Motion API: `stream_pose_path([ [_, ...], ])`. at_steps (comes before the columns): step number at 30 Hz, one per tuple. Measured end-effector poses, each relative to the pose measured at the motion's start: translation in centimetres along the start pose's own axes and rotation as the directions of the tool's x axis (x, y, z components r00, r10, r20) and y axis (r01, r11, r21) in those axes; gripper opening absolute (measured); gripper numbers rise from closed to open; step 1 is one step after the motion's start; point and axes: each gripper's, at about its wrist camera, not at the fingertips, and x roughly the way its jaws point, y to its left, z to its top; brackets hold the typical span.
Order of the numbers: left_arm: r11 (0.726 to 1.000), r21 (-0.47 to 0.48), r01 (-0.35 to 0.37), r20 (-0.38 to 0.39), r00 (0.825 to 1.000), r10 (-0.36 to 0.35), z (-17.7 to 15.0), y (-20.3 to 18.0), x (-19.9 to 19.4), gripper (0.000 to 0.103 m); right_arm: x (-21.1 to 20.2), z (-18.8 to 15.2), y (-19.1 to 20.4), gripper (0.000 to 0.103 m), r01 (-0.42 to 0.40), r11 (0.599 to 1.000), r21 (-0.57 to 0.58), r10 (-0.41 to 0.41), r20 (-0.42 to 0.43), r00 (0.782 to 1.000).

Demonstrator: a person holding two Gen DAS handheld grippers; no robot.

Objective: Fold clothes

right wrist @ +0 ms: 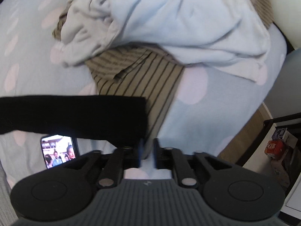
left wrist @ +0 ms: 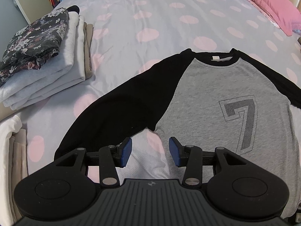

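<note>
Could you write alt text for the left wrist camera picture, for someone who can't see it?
A grey shirt with black sleeves and a printed 7 lies flat on a spotted bedspread. The left gripper hangs above its armpit, jaws open and empty. A stack of folded clothes sits at left.

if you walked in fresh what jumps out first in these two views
The grey raglan shirt with black sleeves and a big 7 lies spread flat on the polka-dot bedspread, just ahead of the left hand-held gripper. Left of it sits a stack of folded clothes. In the right view, a lit phone lies beside a black sleeve.
</note>
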Motion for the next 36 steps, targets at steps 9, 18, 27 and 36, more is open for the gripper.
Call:
stream_pose_path([
  [9, 1.0, 0.019, -0.014, -0.027, 1.0, 0.014, -0.3, -0.3, 1.0, 0.041, 0.0, 2.5, 0.1, 0.038, -0.063, 0.997, 0.038, 0.058, 0.133, 0.989],
  [18, 1.0, 0.017, -0.018, -0.032, 0.999, 0.019, -0.2, -0.1, 1.3, 0.041, 0.7, 2.2, 0.4, 0.002, -0.082, 0.997, -0.012, 0.083, 0.131, 0.988],
  [27, 1.0, 0.007, -0.019, -0.019, 1.0, 0.019, -0.5, 0.1, 1.0, 0.041, -6.5, 4.1, 1.0, 0.0, -0.034, 0.999, -0.019, 0.039, 0.402, 0.915],
  [36, 1.0, 0.01, -0.015, -0.019, 1.0, 0.016, -0.4, 0.1, 0.9, 0.041, -5.1, 6.9, 1.2, 0.005, 0.018, 0.998, 0.057, -0.038, 0.38, 0.924],
])
